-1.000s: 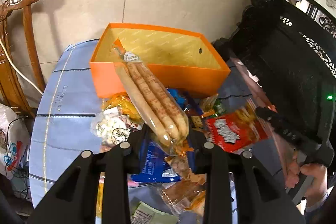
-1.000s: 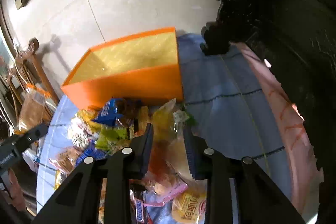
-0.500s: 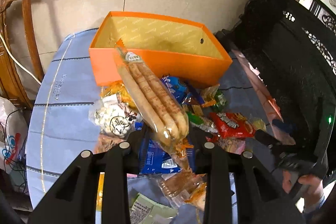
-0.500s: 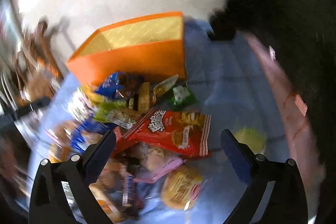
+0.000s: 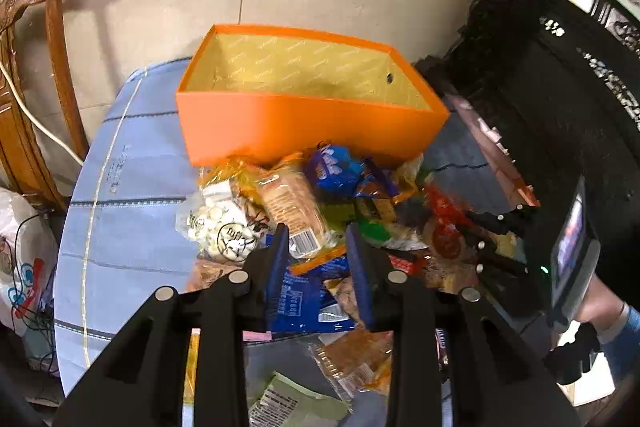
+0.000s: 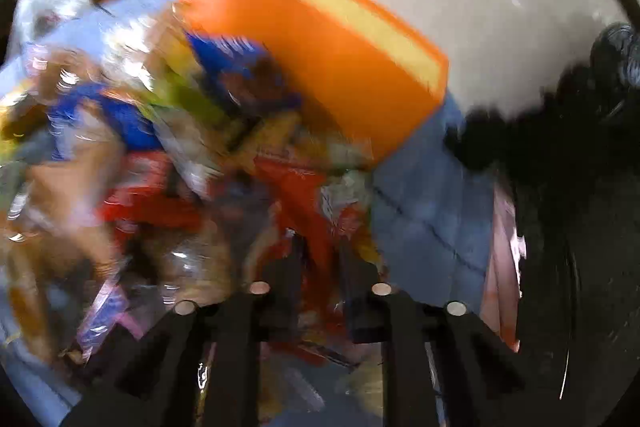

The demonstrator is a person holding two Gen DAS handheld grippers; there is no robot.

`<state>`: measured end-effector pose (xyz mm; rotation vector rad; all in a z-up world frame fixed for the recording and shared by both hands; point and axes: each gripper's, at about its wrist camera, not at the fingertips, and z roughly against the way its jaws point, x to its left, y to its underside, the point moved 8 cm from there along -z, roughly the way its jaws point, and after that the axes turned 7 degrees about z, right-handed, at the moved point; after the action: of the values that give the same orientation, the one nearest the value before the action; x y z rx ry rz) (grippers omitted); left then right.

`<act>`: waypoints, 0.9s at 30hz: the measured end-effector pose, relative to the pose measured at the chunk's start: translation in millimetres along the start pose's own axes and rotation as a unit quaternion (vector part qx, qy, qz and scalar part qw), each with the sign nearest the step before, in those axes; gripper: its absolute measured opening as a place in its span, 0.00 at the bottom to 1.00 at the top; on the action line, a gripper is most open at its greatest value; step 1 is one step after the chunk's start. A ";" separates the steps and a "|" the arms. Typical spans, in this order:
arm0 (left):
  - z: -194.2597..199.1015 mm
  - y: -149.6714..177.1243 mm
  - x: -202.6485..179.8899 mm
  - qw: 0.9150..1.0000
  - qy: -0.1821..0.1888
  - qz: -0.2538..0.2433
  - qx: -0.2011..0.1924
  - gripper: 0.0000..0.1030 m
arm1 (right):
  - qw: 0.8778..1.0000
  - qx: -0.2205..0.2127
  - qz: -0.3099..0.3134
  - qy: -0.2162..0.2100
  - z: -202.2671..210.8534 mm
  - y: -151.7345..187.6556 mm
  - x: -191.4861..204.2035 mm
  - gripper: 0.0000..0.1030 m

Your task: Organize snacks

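Round table under a blue striped cloth [image 5: 132,207], tiled floor beyond.

Left gripper [image 5: 317,231] pinches the near end of a clear stick-biscuit packet [image 5: 292,207]. The packet angles away toward the orange box [image 5: 304,123], which stands open and looks empty at the far side of the table.

Right gripper [image 6: 322,243]: jaws have just been closing, now narrow, with the film of a red bag [image 6: 304,195] between them. It looks nipped, but the view is badly blurred.

Risks:
- Left grip is on the tail of a long packet only. It can pivot or slip out of the film on the way over.
- The box's near wall is tall. The packet's far end likely catches it unless lifted first.
- The red bag lies in the heap. An edge pinch can drag neighbours along or tear free.
- Both grippers likely head for one box, so a clash over it is possible.

Around: a white candy bag [image 5: 224,227] and a blue packet [image 5: 340,175] lie in the pile just near of the box, right in the path. A wooden chair [image 5: 52,27] stands left and dark carved furniture [image 5: 560,107] right, both off the table. A hand [image 5: 600,311] carries the right gripper at the right edge.
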<state>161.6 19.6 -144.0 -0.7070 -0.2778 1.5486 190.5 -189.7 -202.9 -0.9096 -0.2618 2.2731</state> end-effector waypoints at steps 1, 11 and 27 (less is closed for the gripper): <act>-2.1 1.0 0.2 1.000 0.002 0.001 0.002 0.27 | 1.000 0.016 0.017 0.005 -6.6 3.1 3.9 0.11; -64.0 15.4 16.6 0.998 0.000 0.015 0.057 0.91 | 0.985 -0.014 -0.165 -0.051 40.8 10.1 -35.5 0.02; -118.4 21.9 5.6 0.997 -0.037 0.016 0.069 0.09 | 0.965 -0.040 -0.251 -0.072 65.8 6.3 -68.5 0.02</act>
<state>213.1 -6.0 -249.9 -0.5486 -0.2135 1.6105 179.7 -235.2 -120.0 -0.6274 -0.5834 1.8649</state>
